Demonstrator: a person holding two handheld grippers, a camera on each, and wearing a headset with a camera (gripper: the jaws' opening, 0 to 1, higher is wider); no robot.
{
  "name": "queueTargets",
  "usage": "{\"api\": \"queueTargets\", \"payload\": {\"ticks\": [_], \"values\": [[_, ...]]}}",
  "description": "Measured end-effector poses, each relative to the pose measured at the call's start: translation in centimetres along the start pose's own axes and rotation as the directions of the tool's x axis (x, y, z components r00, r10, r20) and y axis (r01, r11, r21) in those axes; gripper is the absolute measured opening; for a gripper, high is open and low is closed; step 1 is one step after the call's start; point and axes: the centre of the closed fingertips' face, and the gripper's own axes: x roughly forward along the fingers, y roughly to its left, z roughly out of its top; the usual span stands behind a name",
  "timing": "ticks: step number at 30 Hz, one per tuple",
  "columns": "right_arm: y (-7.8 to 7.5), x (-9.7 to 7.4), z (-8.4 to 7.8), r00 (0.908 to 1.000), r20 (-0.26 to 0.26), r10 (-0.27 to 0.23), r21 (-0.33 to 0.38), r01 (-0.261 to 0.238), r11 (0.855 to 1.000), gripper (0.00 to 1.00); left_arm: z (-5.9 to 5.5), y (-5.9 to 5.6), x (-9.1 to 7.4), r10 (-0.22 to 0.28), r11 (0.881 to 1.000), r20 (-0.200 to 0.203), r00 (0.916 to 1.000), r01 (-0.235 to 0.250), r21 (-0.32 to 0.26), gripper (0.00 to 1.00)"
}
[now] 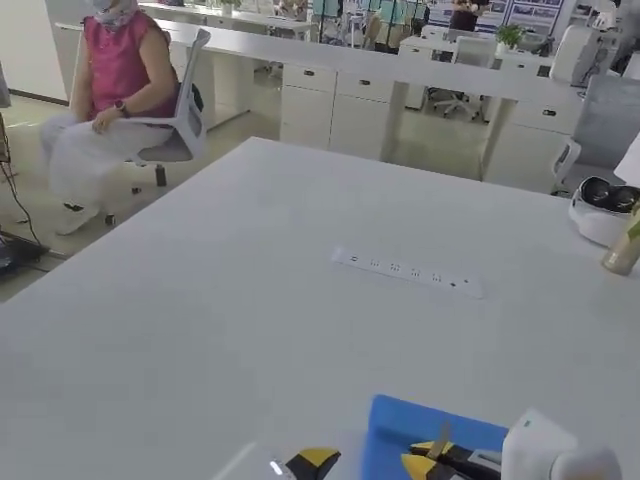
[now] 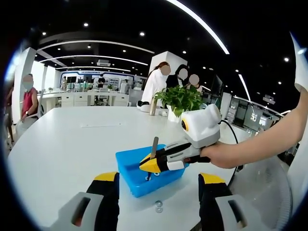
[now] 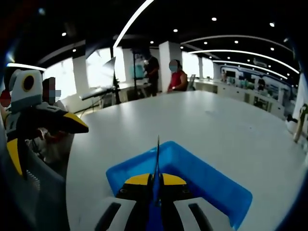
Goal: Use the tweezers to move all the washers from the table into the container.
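White office surface (image 1: 250,300), blue container (image 2: 155,184), contents unclear, washers (image 2: 158,207) on surface near container, right gripper (image 2: 148,164) clenched on tweezers (image 2: 154,146) over container, left gripper (image 2: 159,177) released, power strip (image 1: 405,270) beyond.

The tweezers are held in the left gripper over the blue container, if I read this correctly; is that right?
Not quite: the tweezers are clamped in the right gripper, not the left, as the right gripper view shows between its own jaws. The left gripper is open and holds nothing. They are indeed over the blue container.
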Motion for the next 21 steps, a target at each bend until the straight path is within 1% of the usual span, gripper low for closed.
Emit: {"api": "queueTargets", "payload": {"ticks": [9, 16, 19, 21], "values": [[-0.01, 0.01, -0.04, 1.0, -0.001, 0.001, -0.016, -0.001, 1.0, 0.03, -0.11, -0.03, 0.02, -0.003, 1.0, -0.005, 1.0, 0.003, 0.002, 0.67], [-0.22, -0.01, -0.25, 1.0, -0.009, -0.002, -0.02, 0.001, 1.0, 0.03, 0.02, 0.19, -0.08, 0.007, 1.0, 0.003, 1.0, -0.007, -0.005, 0.67], [-0.28, -0.07, -0.29, 0.9999, -0.01, -0.003, -0.017, 0.003, 1.0, 0.03, -0.05, 0.06, -0.04, 0.001, 1.0, -0.001, 1.0, -0.001, -0.004, 0.66], [-0.19, -0.16, -0.25, 0.9999, -0.014, -0.006, -0.016, 0.005, 1.0, 0.03, -0.1, -0.08, 0.03, -0.002, 1.0, -0.007, 1.0, 0.002, 0.007, 0.66]]}}
